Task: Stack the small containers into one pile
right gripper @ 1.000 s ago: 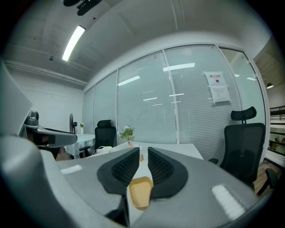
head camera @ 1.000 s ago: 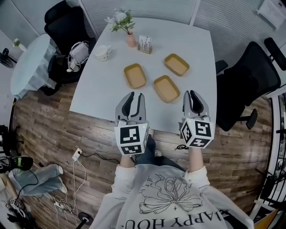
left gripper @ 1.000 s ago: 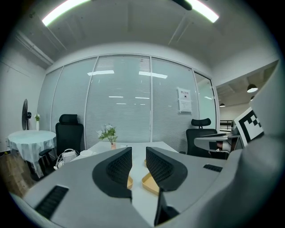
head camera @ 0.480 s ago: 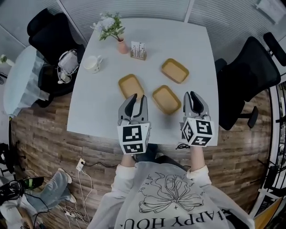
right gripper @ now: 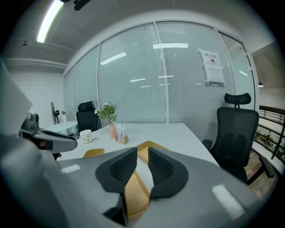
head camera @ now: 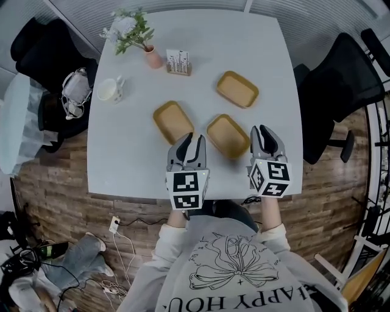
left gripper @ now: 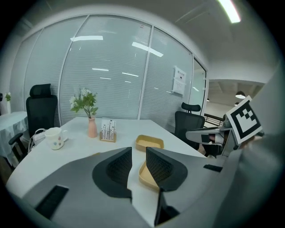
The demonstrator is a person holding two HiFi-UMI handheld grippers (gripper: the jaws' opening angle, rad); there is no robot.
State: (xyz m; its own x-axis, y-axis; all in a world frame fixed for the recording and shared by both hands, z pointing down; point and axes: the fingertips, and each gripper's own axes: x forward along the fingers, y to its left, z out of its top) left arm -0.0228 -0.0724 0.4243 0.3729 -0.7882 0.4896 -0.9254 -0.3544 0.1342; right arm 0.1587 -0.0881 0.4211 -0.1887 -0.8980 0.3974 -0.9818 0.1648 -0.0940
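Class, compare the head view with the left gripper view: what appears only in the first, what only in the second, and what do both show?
Only the head view shows the wooden floor and the person's printed sweatshirt. Only the left gripper view shows the ceiling, its strip light and a round lamp in the room beyond. Both show the white table, the mug, the pink vase with flowers and tan containers.

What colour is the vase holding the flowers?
Pale pink; the vase shows best in the left gripper view.
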